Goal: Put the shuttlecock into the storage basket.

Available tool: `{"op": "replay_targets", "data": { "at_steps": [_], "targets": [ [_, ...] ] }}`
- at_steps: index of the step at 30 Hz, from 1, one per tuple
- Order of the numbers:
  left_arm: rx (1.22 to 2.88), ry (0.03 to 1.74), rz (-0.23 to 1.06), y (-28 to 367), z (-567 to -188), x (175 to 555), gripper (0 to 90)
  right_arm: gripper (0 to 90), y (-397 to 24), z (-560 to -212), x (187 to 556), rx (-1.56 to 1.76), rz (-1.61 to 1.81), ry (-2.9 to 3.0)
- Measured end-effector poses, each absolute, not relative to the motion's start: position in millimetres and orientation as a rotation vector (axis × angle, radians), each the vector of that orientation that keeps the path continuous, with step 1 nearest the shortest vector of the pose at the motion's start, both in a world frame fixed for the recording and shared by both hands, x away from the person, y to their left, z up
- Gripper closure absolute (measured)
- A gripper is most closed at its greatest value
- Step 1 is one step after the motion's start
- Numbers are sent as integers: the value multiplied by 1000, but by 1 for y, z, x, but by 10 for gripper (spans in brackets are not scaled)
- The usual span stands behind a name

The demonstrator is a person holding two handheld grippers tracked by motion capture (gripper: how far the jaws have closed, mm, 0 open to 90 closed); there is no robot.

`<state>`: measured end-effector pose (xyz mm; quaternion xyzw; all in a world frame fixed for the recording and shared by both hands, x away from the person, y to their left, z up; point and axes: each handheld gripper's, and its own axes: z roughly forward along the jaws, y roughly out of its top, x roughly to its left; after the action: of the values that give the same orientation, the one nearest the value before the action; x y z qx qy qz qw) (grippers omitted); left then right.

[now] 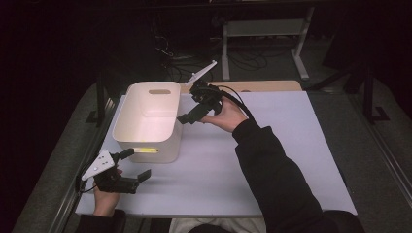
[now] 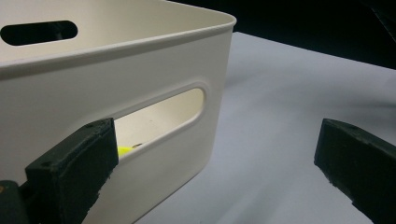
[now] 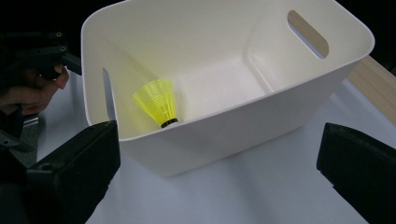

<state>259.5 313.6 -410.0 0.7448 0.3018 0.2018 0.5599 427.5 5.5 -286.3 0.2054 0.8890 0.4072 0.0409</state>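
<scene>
A white plastic bin (image 1: pixel 148 119) with handle slots stands on the left half of the table. Inside it, against the near wall, lies a yellow shuttlecock (image 3: pixel 158 101); its yellow also glows through the near slot (image 2: pixel 123 150) (image 1: pixel 145 150). My right gripper (image 1: pixel 188 109) hovers at the bin's right rim, tilted toward it, jaws open and holding nothing (image 3: pixel 219 158). My left gripper (image 1: pixel 136 165) rests low by the bin's near left corner, jaws open and empty (image 2: pixel 215 154), one jaw close to the slotted wall.
The white table (image 1: pixel 277 145) stretches to the right of the bin. A wooden strip (image 1: pixel 265 86) runs along its far edge. Beyond it stand a metal frame (image 1: pixel 262 29) and cables on the dark floor.
</scene>
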Motion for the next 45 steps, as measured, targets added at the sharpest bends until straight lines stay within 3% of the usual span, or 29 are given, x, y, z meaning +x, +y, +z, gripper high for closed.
{"op": "replay_targets", "data": {
  "at_steps": [45],
  "targets": [
    [1760, 714, 475, 314, -410, 260, 0, 0, -66, -306, 420, 745, 1301, 2661]
  ]
}}
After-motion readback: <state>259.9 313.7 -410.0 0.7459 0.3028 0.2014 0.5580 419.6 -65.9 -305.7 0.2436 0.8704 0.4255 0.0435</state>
